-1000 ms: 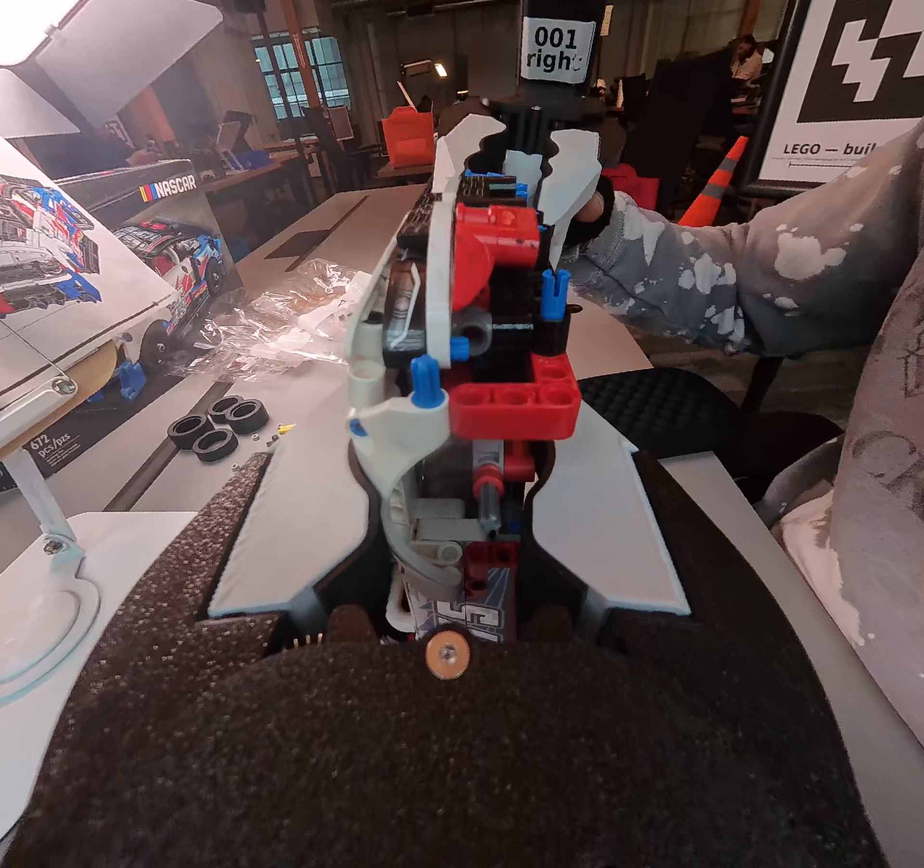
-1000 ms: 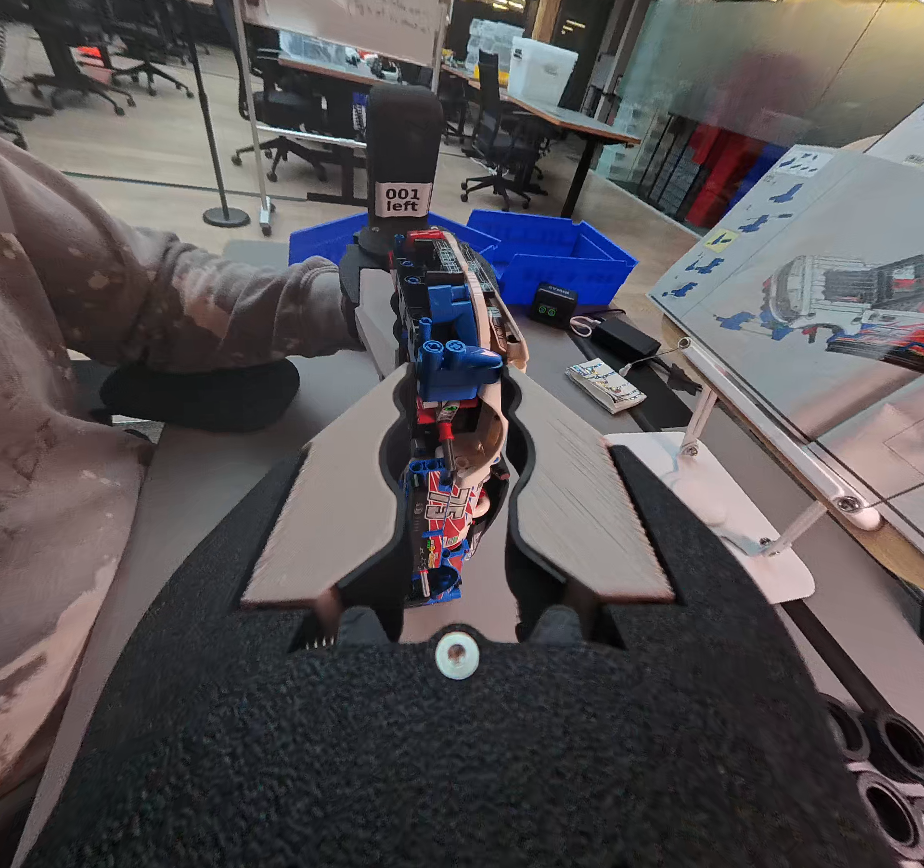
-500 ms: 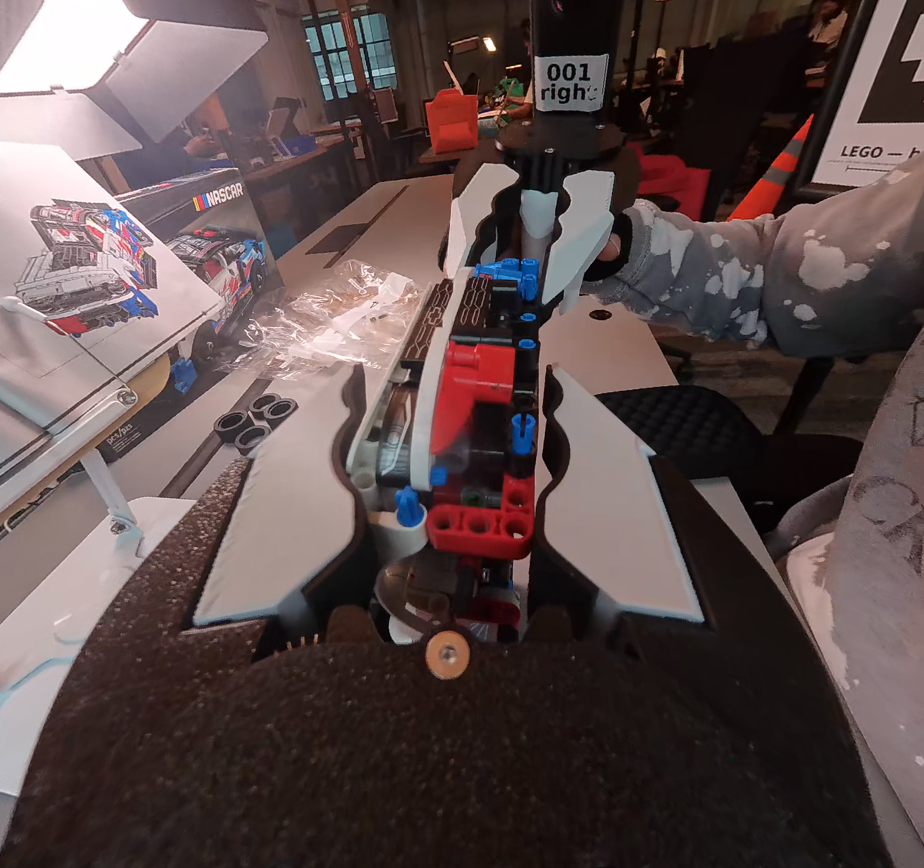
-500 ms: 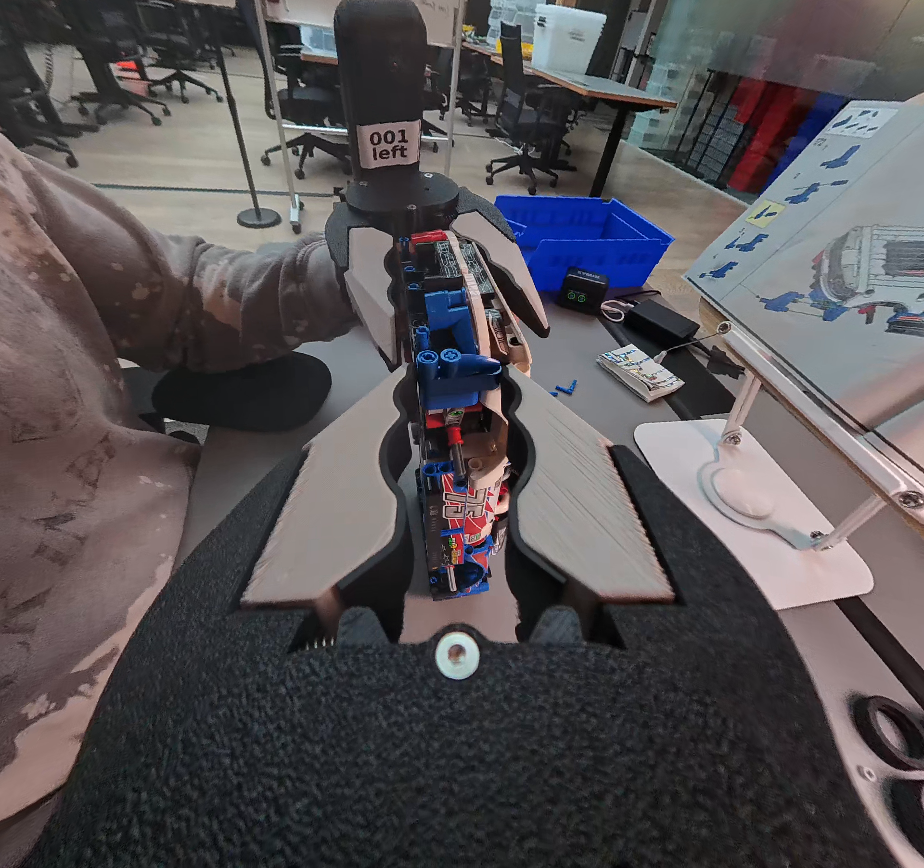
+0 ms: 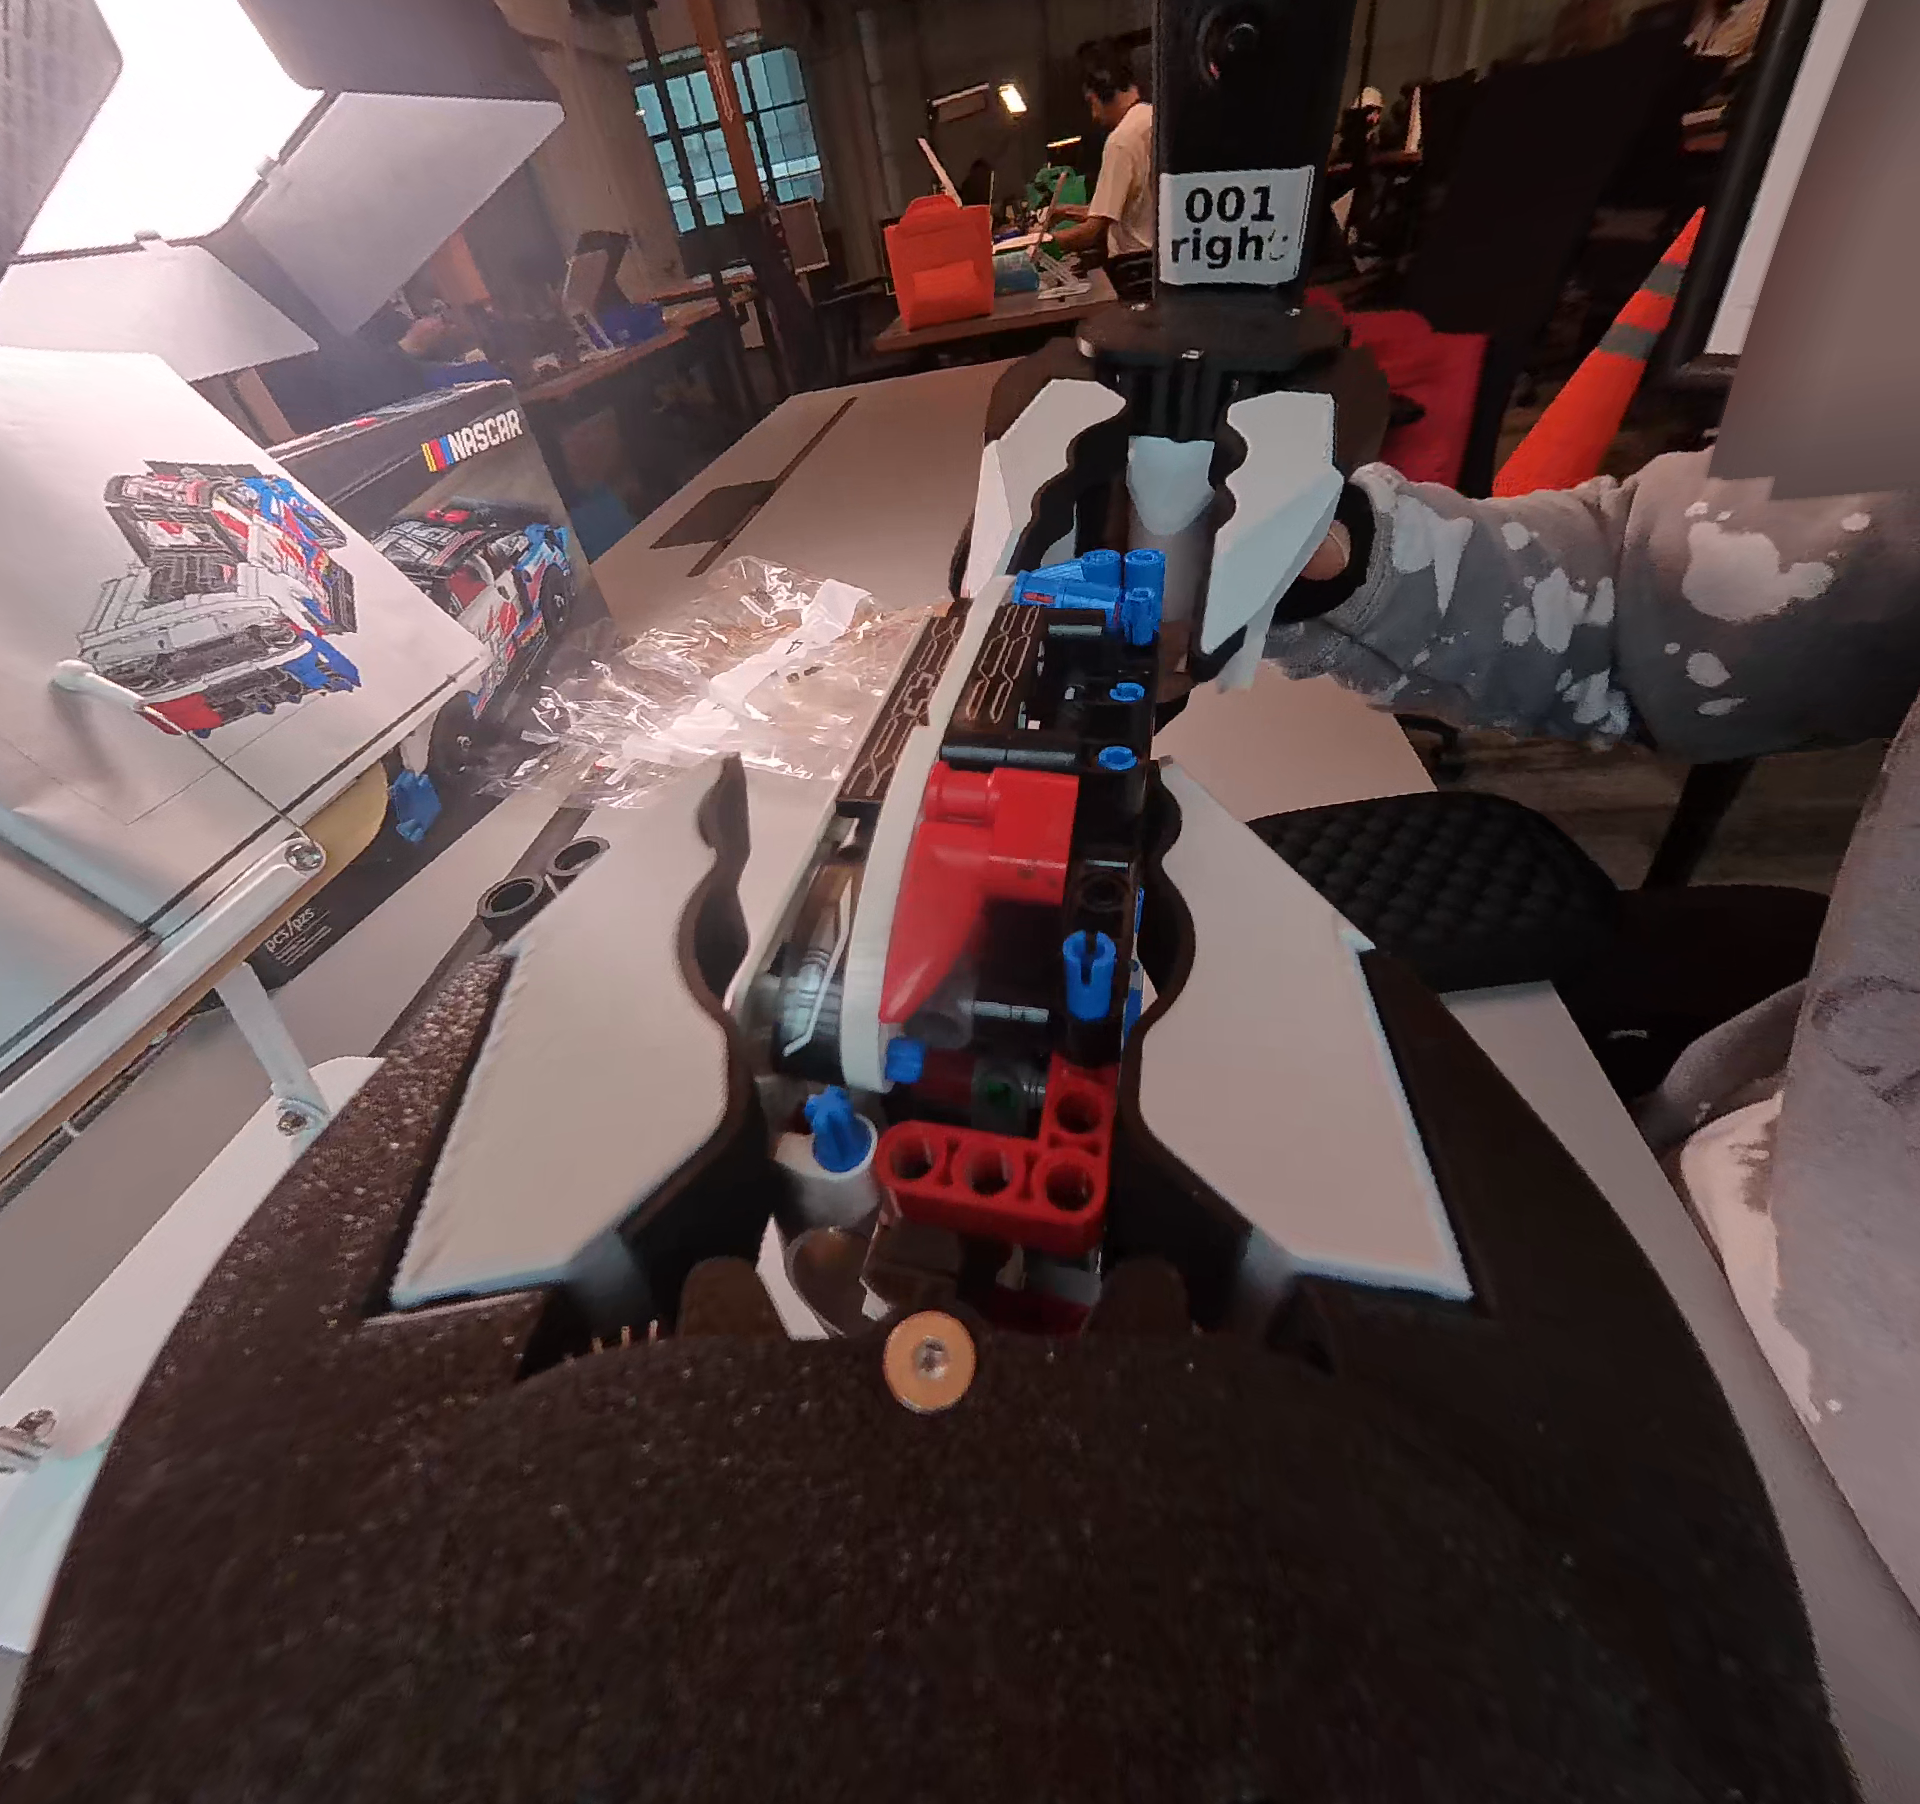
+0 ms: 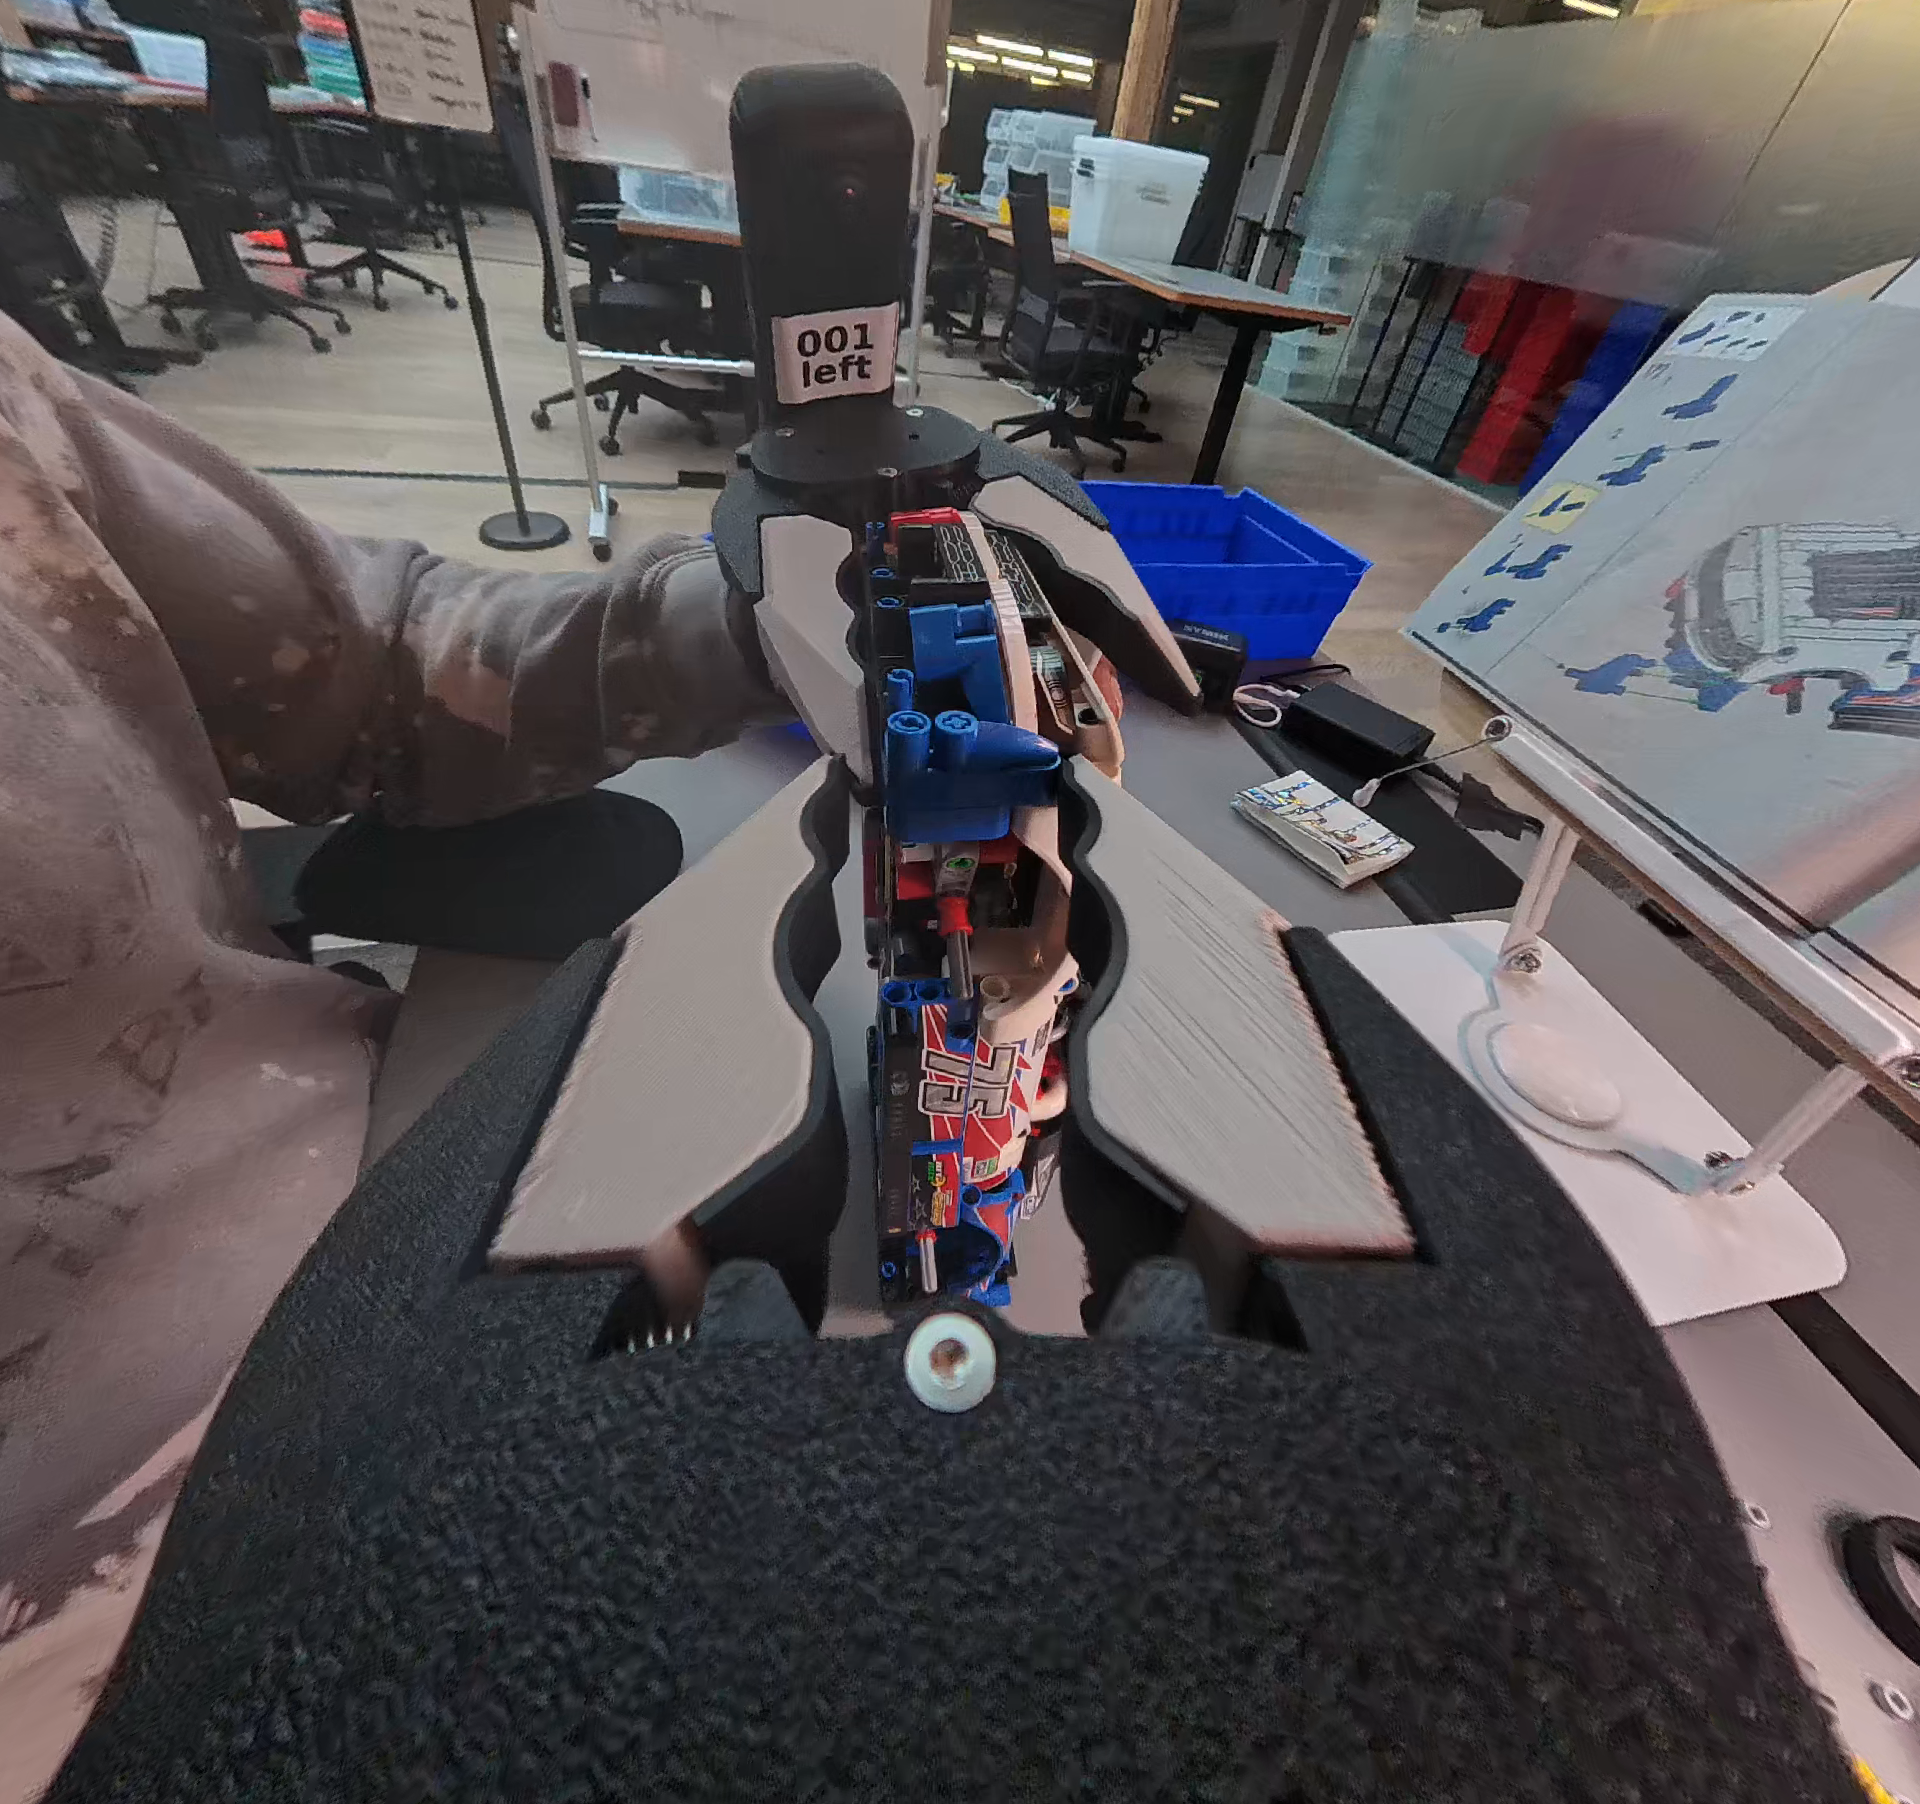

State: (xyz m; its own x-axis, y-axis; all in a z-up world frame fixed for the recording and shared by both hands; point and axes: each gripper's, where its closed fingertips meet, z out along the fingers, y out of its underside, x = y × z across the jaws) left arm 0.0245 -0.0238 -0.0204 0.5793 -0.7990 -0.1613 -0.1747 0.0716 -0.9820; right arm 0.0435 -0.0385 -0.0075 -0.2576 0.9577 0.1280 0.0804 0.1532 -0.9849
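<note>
A brick-built car model [image 5: 987, 881], red, black, white and blue, hangs above the grey table [image 5: 873, 476] between my two grippers, which face each other. My left gripper [image 5: 945, 778] is shut on its red end, and a red angled beam [image 5: 997, 1172] lies deep between the fingers. My right gripper [image 6: 956, 767] is shut on the other end, with a blue piece [image 6: 956, 757] at its fingertips and a stickered panel [image 6: 966, 1079] near the camera. The right gripper [image 5: 1101, 632] also shows far off in the left wrist view. The left gripper [image 6: 1018, 715] shows far off in the right wrist view.
An instruction sheet on a white stand [image 5: 208, 632], the set's box [image 5: 488, 549], clear plastic bags [image 5: 727, 674] and black tyres [image 5: 520, 892] lie on the left. In the right wrist view are blue bins [image 6: 1226, 559], a folded booklet [image 6: 1320, 829], a black adapter [image 6: 1351, 726] and the stand's base [image 6: 1579, 1110]. Both grippers' tips are close together, under 4 cm apart.
The model has tipped from steeply raised to lying flatter, and it sits deeper between my left fingers. The two grippers have come closer together. The model has not shifted in the right gripper.
</note>
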